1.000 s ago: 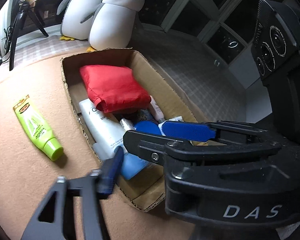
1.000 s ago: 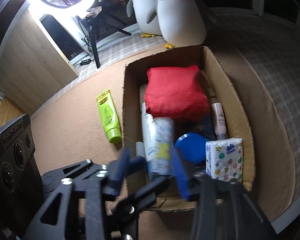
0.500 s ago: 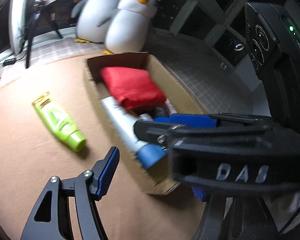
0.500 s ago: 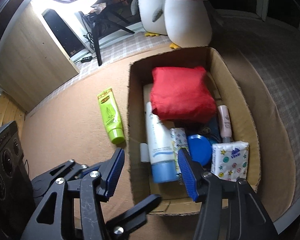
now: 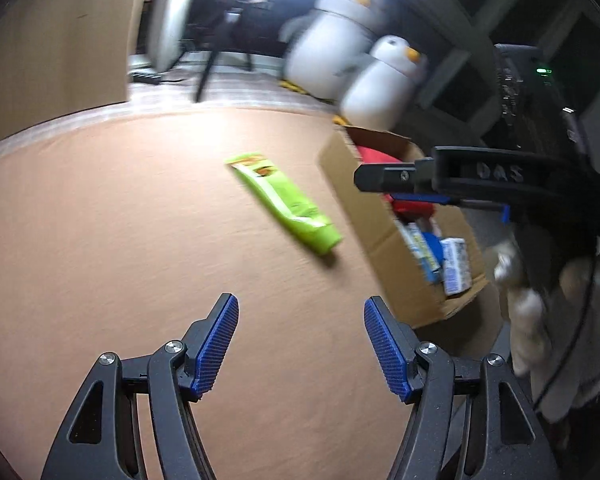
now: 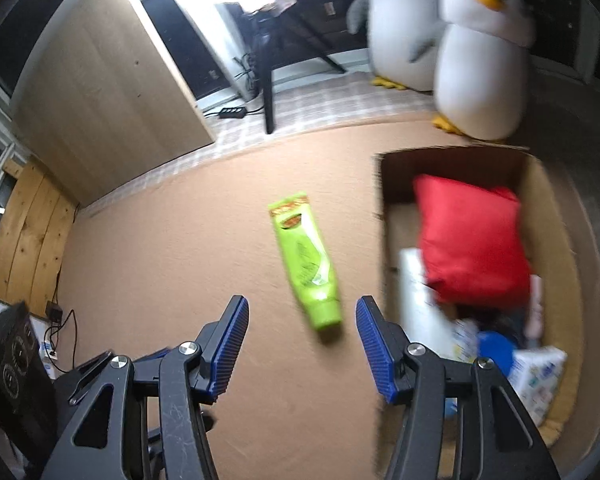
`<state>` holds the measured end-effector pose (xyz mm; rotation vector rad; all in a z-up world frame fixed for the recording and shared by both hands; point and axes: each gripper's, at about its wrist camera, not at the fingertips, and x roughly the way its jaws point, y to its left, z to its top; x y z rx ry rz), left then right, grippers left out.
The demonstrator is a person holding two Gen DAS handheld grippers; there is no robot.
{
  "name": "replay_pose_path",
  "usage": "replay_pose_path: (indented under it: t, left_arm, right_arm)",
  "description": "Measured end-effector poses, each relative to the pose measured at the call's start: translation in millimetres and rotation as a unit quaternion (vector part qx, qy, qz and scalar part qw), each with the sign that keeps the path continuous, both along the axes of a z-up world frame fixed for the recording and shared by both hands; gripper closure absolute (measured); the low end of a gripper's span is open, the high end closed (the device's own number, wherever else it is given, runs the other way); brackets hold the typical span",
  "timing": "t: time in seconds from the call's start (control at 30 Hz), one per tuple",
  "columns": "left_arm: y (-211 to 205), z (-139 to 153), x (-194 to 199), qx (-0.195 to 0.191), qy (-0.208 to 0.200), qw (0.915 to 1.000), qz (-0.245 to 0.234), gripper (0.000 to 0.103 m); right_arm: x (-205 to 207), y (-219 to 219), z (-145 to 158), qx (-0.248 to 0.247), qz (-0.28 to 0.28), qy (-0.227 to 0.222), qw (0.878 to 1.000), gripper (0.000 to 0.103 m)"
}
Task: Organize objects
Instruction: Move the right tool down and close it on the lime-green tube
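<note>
The green tube [image 6: 307, 268] with a green cap lies flat on the brown mat [image 6: 160, 280], beside the cardboard box [image 6: 556, 240]. Inside are 1 red pouch [image 6: 472, 244], a white tube [image 6: 420, 304] and, perhaps, tissue packs. The left gripper [image 5: 301, 344] and right gripper [image 6: 300, 346] stand open, empty.

Left gripper [image 5: 301, 342], right gripper [image 6: 301, 340]: black frames, ribbed blue pads [image 5: 216, 346], silver screws, "DAS" lettering; white knit glove [image 5: 540, 328].

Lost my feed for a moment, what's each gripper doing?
Left gripper: open, holding nothing.
Right gripper: open, holding nothing, green tube ahead of it.
</note>
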<state>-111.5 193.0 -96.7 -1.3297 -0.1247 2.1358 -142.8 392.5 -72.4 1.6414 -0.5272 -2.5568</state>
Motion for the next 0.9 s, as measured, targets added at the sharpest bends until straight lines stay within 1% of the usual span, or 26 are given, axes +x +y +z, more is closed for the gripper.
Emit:
replay_pose_path:
  t: [0.07,0.17,0.33,0.43,0.63,0.77,0.9]
  left_arm:
    - [-22.0,-1.7,1.9,0.001,-0.005,0.9998,0.017,0.034]
    - [-47.5,-4.0,6.1,0.002,-0.007,0.9994,0.035,0.034]
    - [-73.6,-9.0,7.2,0.004,-0.015,0.9981,0.059,0.034]
    - [-86.6,-10.8,7.8,0.008,-0.019,0.9973,0.071,0.034]
    - [-96.3,-13.5,7.1,0.009,-0.022,0.9965,0.08,0.034]
    - [-96.2,-15.0,6.2,0.009,-0.024,0.9964,0.08,0.034]
    - [-96.9,-15.1,7.7,0.01,-0.025,0.9965,0.079,0.034]
  right_arm:
    - [-13.3,-7.9,-8.2,-0.001,0.008,-0.01,1.0,0.051]
    - [-33.7,-17.7,-23.6,0.013,0.014,-0.026,0.999,0.051]
    - [-61.9,-28.7,-47.6,0.034,0.015,-0.052,0.998,0.051]
    - [-75.1,-32.0,-60.0,0.059,0.012,-0.064,0.996,0.051]
    - [-90.5,-31.3,-79.9,0.094,0.002,-0.088,0.992,0.051]
    - [-93.5,-29.5,-87.9,0.086,-0.001,-0.098,0.991,0.051]
    - [-89.3,-28.2,-87.8,0.071,-0.004,-0.096,0.993,0.05]
